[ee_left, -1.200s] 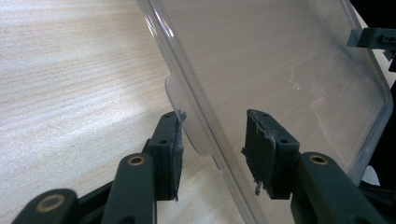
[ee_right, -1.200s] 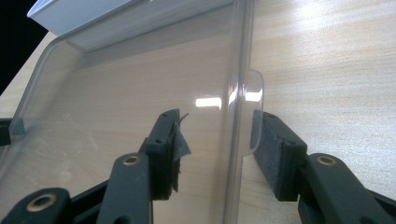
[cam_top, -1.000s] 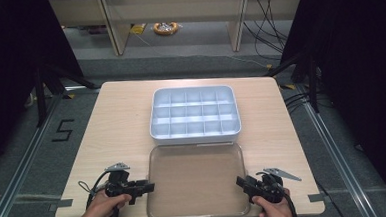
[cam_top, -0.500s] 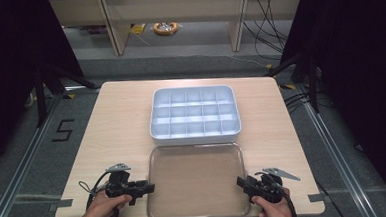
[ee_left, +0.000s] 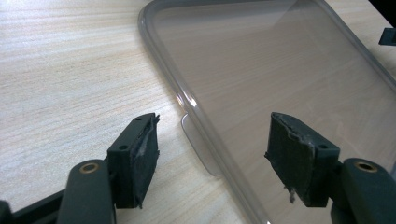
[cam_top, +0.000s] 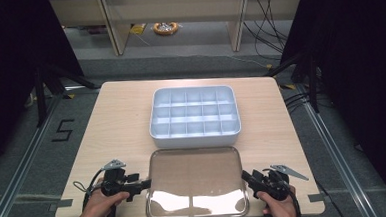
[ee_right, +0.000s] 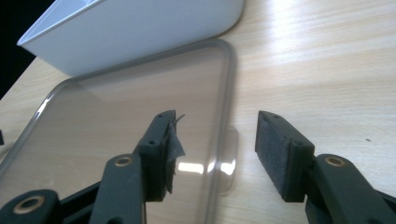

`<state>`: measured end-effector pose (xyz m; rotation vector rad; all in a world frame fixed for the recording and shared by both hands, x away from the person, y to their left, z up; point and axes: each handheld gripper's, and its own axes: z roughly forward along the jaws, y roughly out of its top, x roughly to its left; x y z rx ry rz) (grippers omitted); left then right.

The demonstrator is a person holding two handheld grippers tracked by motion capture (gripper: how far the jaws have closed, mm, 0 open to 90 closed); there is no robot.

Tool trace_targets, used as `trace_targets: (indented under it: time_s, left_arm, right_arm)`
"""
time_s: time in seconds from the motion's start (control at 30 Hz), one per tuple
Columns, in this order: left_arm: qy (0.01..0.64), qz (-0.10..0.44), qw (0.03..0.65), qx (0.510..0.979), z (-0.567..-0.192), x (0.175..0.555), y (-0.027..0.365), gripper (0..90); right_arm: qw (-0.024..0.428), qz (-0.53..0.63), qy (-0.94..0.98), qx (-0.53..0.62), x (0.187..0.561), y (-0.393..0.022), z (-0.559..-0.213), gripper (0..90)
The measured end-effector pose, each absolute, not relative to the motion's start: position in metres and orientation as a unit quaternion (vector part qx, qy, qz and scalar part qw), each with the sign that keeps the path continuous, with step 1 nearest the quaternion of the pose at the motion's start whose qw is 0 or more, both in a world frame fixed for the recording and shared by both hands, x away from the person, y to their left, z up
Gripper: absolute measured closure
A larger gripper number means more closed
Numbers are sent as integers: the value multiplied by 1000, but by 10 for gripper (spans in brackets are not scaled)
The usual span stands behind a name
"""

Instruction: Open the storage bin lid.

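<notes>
A clear plastic lid lies flat on the wooden table, just in front of a white box divided into several compartments. My left gripper is open at the lid's left edge, its jaws straddling the rim and small tab. My right gripper is open at the lid's right edge, its jaws on either side of the rim. Neither holds anything. The lid rests on the table, and the white box stands just beyond it.
The table's front edge runs just below the hands. Shelving legs and cables stand on the floor beyond the table's far side, with a yellow object there.
Both grippers have crept slightly inward toward the lid's edges. The lid and box have not moved.
</notes>
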<state>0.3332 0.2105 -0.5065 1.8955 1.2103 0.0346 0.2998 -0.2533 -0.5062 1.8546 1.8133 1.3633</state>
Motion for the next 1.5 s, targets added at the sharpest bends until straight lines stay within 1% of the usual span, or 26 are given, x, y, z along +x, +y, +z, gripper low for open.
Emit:
trace_targets:
  time_s: [0.1,0.13,0.17,0.2,0.23,0.27,0.3,0.37,0.43,0.57,0.6,0.63,0.67,0.7,0.77,0.9,0.93,1.1,1.17,1.2,1.23,1.3,1.33,1.37,1.4,1.5]
  left_arm:
    - [477,11,432,766,-506,332,210,330]
    - [476,11,432,766,-506,332,210,331]
    - [476,12,433,766,-506,332,210,330]
    - [479,12,435,762,-506,332,210,330]
    - [481,12,437,760,-506,332,210,329]
    - [478,13,435,763,-506,332,211,328]
    - [479,13,435,762,-506,332,211,327]
    - [478,14,435,763,-506,332,211,327]
    - [476,15,436,763,-506,332,211,326]
    - [474,17,440,762,-505,332,211,323]
    - [473,18,440,763,-505,332,211,322]
    - [472,19,441,763,-505,332,212,321]
    - [469,21,441,765,-504,332,212,319]
    - [472,23,446,760,-504,332,211,317]
    - [466,22,444,765,-504,332,212,312]
    - [457,25,442,771,-502,331,211,301]
    - [463,24,450,763,-502,330,209,298]
    - [460,25,463,757,-501,328,206,284]
    - [456,27,464,759,-500,327,207,273]
    - [456,27,465,758,-500,327,206,268]
    - [457,25,469,756,-500,327,206,261]
    - [458,26,470,755,-500,326,207,249]
    - [455,22,468,757,-500,325,207,245]
    - [457,22,470,755,-500,324,207,241]
    - [457,20,472,754,-500,323,207,236]
    - [455,17,475,753,-500,319,207,227]
  right_arm:
    - [96,461,618,629,298,-248,-504,479]
    - [120,464,633,608,301,-251,-507,478]
    - [120,463,634,608,301,-250,-507,475]
    - [105,464,623,621,299,-248,-506,472]
    - [119,462,632,610,300,-251,-507,470]
    - [96,461,619,628,298,-249,-504,469]
    - [131,465,638,599,302,-254,-508,467]
    - [110,466,619,622,299,-252,-505,459]
    - [124,468,627,610,301,-255,-506,452]
    - [104,466,612,630,298,-251,-502,446]
    - [123,467,625,614,299,-254,-504,443]
    - [105,471,612,626,298,-251,-501,438]
    - [109,470,611,628,298,-251,-501,435]
    - [133,464,627,611,299,-255,-503,433]
    - [112,471,616,622,297,-252,-499,427]
    - [138,472,623,608,296,-252,-498,403]
    - [130,476,619,611,294,-251,-496,393]
    - [135,467,621,615,292,-251,-492,354]
    - [159,477,635,587,294,-254,-495,339]
    - [144,477,620,606,292,-251,-492,331]
    - [170,478,635,583,294,-254,-494,325]
    - [144,478,625,600,289,-249,-489,315]
    - [163,480,638,579,291,-252,-491,307]
    - [156,478,633,588,289,-249,-489,298]
    - [171,469,646,577,288,-250,-488,294]
    - [164,476,648,572,285,-243,-485,284]
